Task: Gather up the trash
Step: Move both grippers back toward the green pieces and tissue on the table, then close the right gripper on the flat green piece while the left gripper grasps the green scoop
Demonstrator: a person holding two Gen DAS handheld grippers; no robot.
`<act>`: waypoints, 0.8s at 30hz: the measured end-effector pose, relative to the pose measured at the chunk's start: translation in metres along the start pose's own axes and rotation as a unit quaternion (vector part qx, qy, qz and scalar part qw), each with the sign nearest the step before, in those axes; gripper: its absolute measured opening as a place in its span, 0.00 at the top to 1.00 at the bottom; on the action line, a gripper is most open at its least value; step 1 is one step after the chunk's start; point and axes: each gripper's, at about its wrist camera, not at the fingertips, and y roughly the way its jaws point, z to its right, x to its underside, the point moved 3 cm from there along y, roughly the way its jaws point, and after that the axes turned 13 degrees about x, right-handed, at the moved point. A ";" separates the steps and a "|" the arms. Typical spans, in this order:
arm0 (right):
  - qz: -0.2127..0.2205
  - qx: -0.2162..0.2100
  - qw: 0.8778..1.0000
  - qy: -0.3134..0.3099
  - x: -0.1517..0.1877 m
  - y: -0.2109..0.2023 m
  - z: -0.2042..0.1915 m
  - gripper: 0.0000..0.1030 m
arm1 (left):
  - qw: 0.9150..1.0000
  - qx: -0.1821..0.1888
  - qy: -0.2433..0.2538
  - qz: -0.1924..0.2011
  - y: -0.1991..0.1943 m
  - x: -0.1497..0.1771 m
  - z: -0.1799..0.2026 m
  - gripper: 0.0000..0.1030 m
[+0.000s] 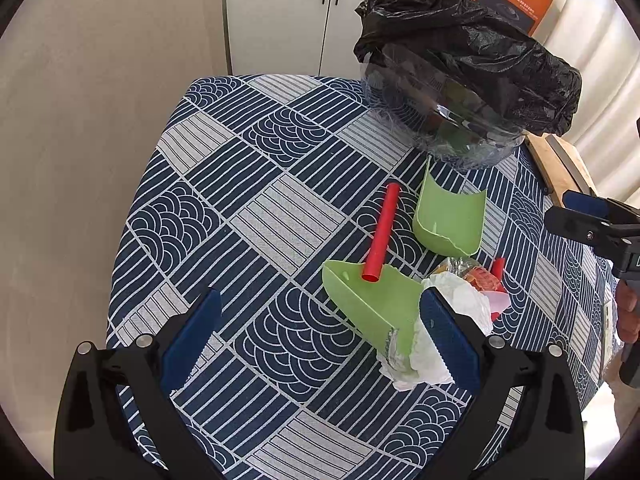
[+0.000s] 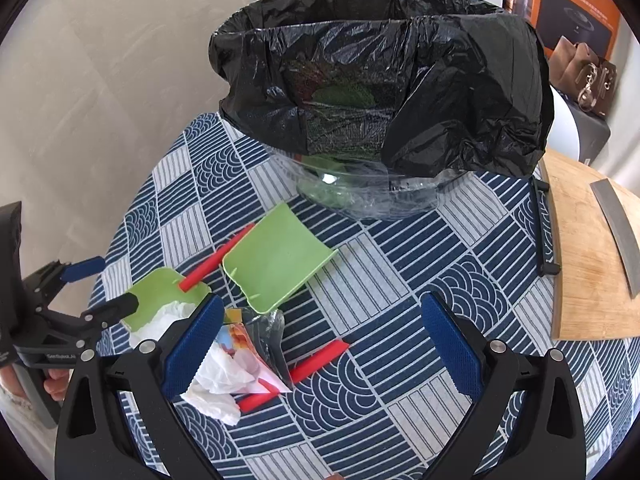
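Both the left gripper [image 1: 320, 336] and right gripper [image 2: 322, 340] hover with jaws released over scattered trash [image 2: 224, 372] on the worktop [image 2: 400, 280], ready to feed the nearby lined bin [image 2: 380, 92].

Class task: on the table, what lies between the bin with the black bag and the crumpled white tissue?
In the right wrist view, a broken green plastic piece lies between the bin and the tissue.
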 end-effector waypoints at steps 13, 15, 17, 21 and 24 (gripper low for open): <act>-0.058 0.044 0.995 0.068 0.004 0.061 -0.005 0.08 | 0.997 0.042 -0.024 -0.055 0.032 -0.001 -0.017 0.06; -0.063 0.042 0.994 0.078 0.004 0.068 -0.005 0.08 | 0.996 0.054 -0.023 -0.067 0.037 -0.001 -0.018 0.06; -0.072 0.039 0.993 0.090 0.004 0.076 -0.005 0.08 | 0.995 0.065 -0.026 -0.074 0.042 0.000 -0.019 0.06; -0.088 0.040 0.988 0.116 0.003 0.091 -0.004 0.08 | 0.993 0.070 -0.026 -0.095 0.053 0.004 -0.023 0.06; -0.083 0.052 0.987 0.128 0.004 0.095 -0.005 0.08 | 0.992 0.077 -0.021 -0.097 0.055 0.005 -0.023 0.06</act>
